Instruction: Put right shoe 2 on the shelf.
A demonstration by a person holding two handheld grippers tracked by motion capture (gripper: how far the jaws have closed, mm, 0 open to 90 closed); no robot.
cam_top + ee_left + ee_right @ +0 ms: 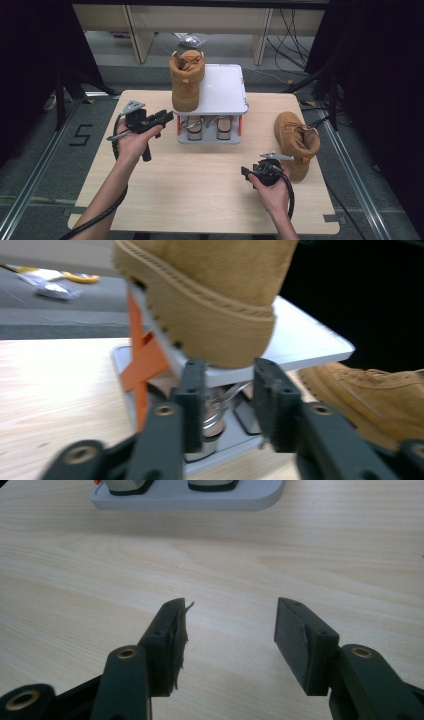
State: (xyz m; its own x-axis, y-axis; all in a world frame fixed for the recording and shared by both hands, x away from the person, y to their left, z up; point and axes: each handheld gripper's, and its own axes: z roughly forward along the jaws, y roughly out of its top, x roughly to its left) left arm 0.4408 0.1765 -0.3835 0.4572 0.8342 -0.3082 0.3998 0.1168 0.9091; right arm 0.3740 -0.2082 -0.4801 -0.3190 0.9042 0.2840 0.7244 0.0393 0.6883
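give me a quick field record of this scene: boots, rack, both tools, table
boot on rack: tan boot upright on the left of the top shelf
boot on table: second tan boot standing on the wood, right of the rack
rack: grey two-level shoe rack, orange struts, a pair of shoes on the lower level
left tool: left tool open, holding nothing, jaws near the top shelf edge under the boot
right tool: right tool open, holding nothing, over bare wood
table: wooden table

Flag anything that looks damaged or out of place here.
The right gripper has a frayed pad: thin shreds stick out from its edge. One boot stands on the rack; the other boot sits on the table.
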